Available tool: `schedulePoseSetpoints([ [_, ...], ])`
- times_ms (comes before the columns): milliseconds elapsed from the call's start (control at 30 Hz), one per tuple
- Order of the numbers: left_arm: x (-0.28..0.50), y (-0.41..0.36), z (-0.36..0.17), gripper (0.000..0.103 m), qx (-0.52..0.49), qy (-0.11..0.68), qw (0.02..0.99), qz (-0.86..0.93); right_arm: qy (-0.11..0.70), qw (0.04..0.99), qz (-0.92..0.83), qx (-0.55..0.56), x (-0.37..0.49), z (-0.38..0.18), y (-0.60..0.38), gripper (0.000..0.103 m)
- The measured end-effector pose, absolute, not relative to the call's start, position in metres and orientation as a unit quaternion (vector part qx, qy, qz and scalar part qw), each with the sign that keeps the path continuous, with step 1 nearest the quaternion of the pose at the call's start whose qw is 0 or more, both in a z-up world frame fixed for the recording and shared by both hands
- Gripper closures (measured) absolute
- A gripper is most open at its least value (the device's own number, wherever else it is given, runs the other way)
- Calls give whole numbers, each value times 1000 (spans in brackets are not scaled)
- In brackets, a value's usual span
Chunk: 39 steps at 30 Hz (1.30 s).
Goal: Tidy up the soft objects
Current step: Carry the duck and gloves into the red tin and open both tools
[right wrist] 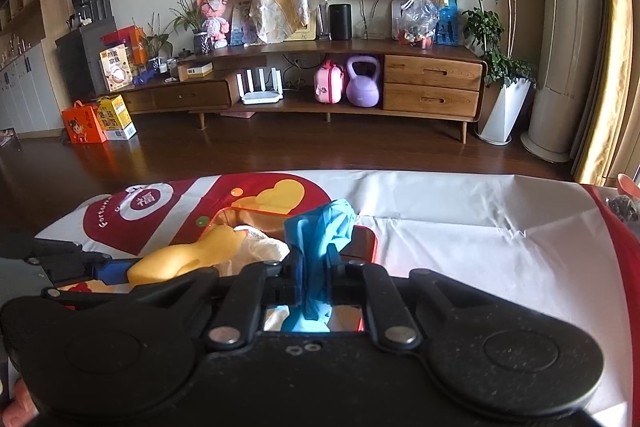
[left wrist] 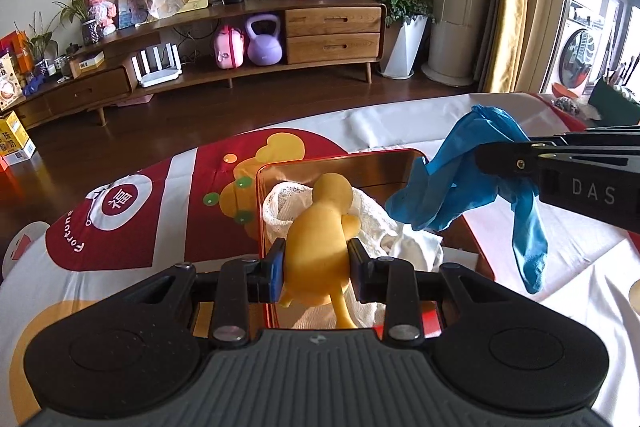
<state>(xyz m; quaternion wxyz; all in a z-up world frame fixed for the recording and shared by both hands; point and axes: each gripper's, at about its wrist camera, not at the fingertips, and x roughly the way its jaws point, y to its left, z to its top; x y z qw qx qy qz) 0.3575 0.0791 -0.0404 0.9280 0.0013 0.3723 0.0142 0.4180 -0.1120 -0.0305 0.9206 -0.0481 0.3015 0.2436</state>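
Smooth yellow rubber duck (left wrist: 320, 247) pinched; crumpled blue glove (right wrist: 320, 251) clamped; shiny tin (left wrist: 360, 163).

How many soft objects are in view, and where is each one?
3. Yellow duck toy in the left claw, blue glove in the right claw, white cloth inside the tin. More may hide beneath.

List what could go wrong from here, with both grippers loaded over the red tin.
1. The blue glove hangs in loose folds from the right gripper; a dangling finger may drape over the rim of the red tin instead of landing inside.
2. The yellow duck toy, squeezed in the left gripper, could spring or roll off the bunched white cloth when released.
3. Both grippers crowd the same tin and might collide.
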Motion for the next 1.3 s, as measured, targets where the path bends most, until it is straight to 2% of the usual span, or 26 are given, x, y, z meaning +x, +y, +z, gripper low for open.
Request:
schedulePoseSetpoints([
  [567, 412, 79, -88, 72, 2, 413, 911, 10, 340, 903, 254, -66, 446, -87, -92, 92],
  [1033, 421, 76, -105, 72, -6, 433, 901, 1, 370, 887, 264, -83, 447, -102, -92, 83],
  [1100, 420, 77, -105, 69, -11, 436, 900, 3, 374, 885, 264, -80, 446, -101, -93, 79],
  [1167, 420, 79, -105, 60, -19, 440, 898, 5, 377, 884, 263, -79, 446, -101, -95, 75],
  [1300, 416, 83, -102, 50, -37, 440, 897, 8, 381, 883, 262, -76, 444, -99, -101, 68],
])
